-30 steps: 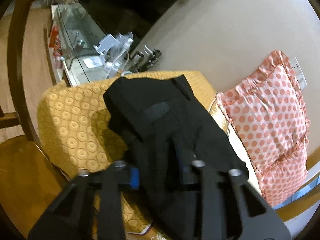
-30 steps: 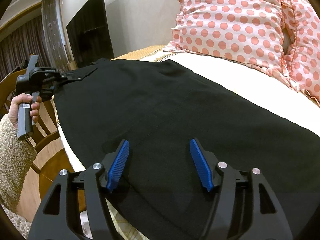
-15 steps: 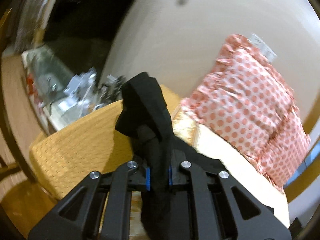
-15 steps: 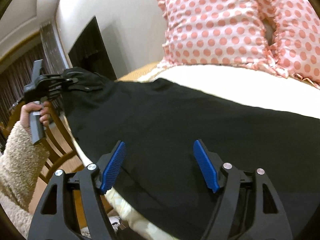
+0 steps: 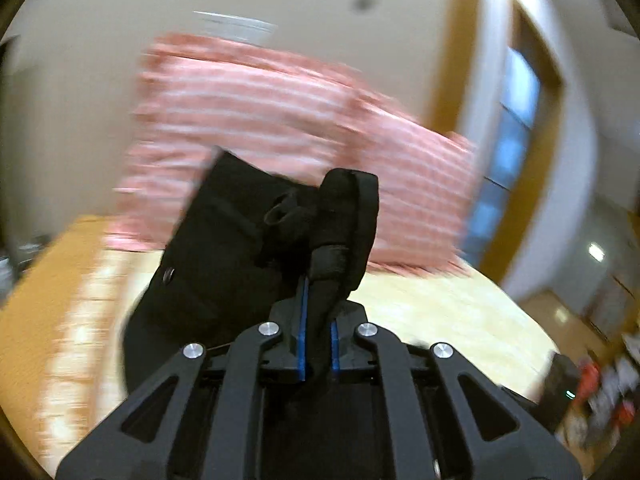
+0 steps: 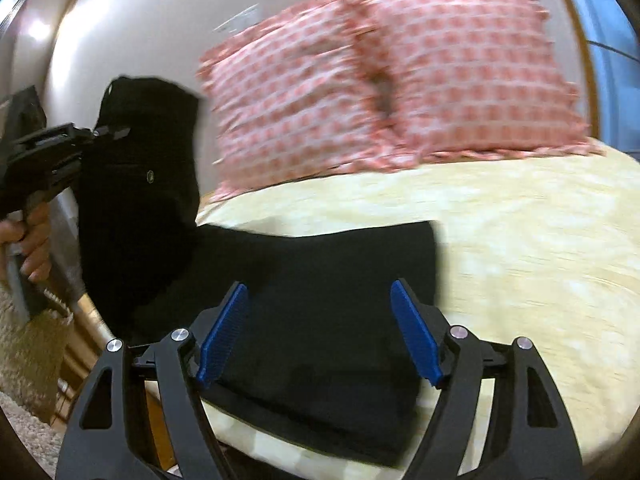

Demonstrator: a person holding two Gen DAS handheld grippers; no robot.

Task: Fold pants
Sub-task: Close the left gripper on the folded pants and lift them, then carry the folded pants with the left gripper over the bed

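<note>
Left gripper (image 5: 316, 344) clamped tight on the waistband end of the black pants (image 6: 320, 312), lifted clear of the bed (image 6: 520, 240); right gripper (image 6: 320, 336) wide, jaws just opening further, nothing pinched between the blue pads (image 6: 224, 340), only cloth lying below them.

Best to carry the raised end in a smooth arc toward the far cut edge; to keep it taut, without twist, probably; to lower it flat so both edges meet; to press the lying half with the free claw if it slides.

Rest of the garment flat on the bed, directly under and ahead of the right claw; pillows (image 6: 384, 80) behind, well apart.
</note>
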